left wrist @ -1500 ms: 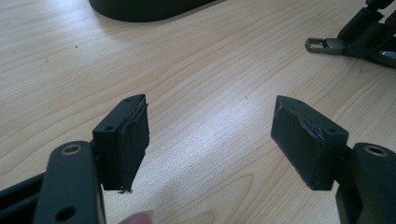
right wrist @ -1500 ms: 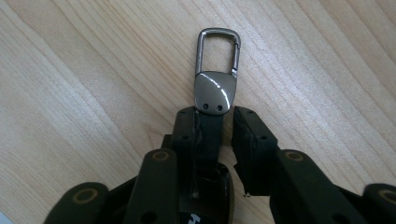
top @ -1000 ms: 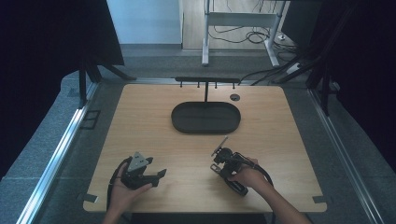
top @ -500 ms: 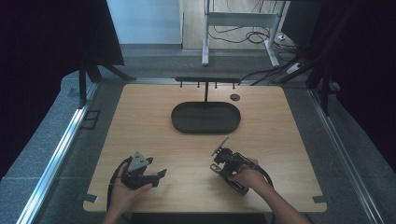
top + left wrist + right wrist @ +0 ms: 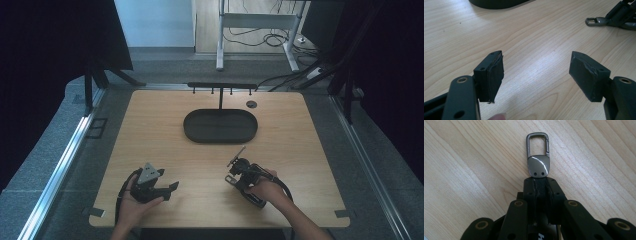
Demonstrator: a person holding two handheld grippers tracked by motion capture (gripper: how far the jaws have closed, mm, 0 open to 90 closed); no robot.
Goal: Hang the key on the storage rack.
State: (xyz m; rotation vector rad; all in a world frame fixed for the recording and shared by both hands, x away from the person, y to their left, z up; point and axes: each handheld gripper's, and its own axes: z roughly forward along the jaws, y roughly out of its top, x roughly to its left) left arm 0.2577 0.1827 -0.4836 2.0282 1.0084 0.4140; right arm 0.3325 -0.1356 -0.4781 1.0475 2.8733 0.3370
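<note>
2 grippers are held low over the table [image 5: 300,130] | right gripper [image 5: 541,185]: keychain clip [image 5: 538,157] is pinched, metal loop projecting beyond the pads | left gripper [image 5: 536,72]: spread wide, nothing held | black tray [image 5: 220,126] sits beyond.

The high view looks down and forward over the table [image 5: 300,130]. Both gripper views sit close above the wood; the left one shares the clip [image 5: 596,21] at 2 o'clock.

A grey metal carabiner clip [image 5: 538,152] (gate shut) juts forward, pinched between jaws.
</note>
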